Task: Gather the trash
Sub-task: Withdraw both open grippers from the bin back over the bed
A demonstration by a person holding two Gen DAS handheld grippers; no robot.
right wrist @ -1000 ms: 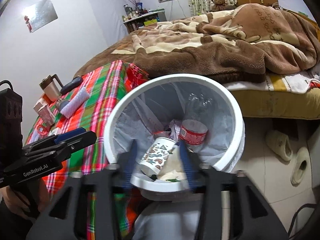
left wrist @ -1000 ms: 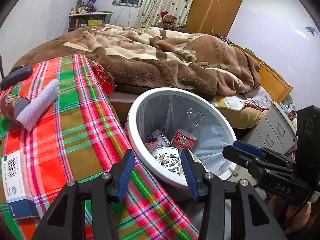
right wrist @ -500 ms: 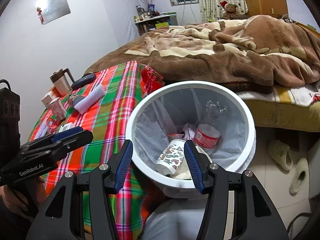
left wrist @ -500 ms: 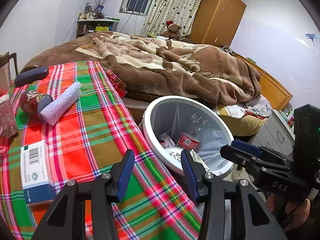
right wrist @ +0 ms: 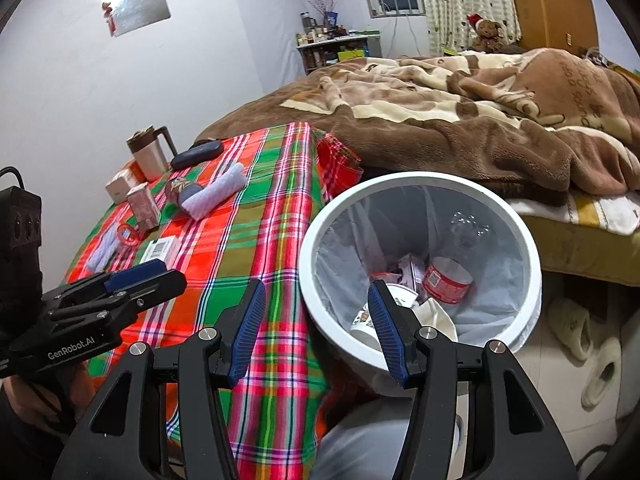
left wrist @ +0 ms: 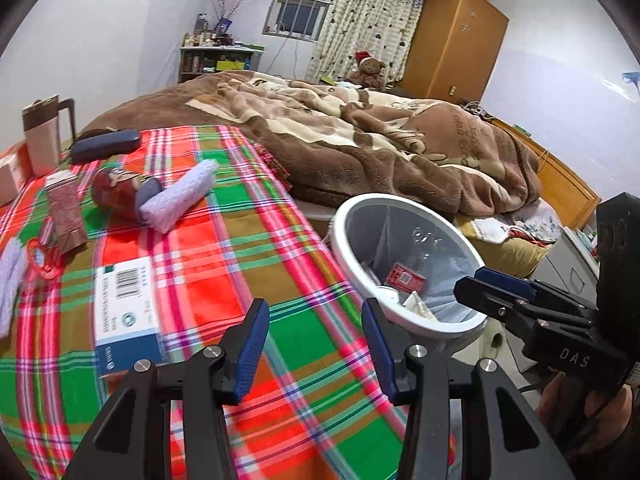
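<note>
A white bin (right wrist: pixel 524 248) with a clear liner stands by the plaid table (left wrist: pixel 224 248); inside lie a red-labelled bottle (right wrist: pixel 446 280), a patterned cup (right wrist: pixel 366 322) and paper scraps. My left gripper (left wrist: pixel 314 322) hangs open over the table's right edge, nothing between its fingers. My right gripper (right wrist: pixel 316 306) is open and empty too, above the gap between table and bin. On the table lie a white and blue box (left wrist: pixel 124 312), a white foam roll (left wrist: pixel 180 196), a brown can (left wrist: pixel 114 190) and a brown carton (left wrist: pixel 66 208).
A brown-lidded jug (left wrist: pixel 42 134), a dark case (left wrist: pixel 106 145) and a pale box (right wrist: pixel 120 188) sit at the table's far left. A bed with a brown blanket (left wrist: pixel 380 148) fills the back. Slippers (right wrist: pixel 588 344) lie on the floor right of the bin. A person's hand (left wrist: pixel 588 404) holds the right gripper.
Both grippers have drawn back and leftward from the bin over the table; more of the tablecloth and its objects shows. Their jaws keep the same width.
</note>
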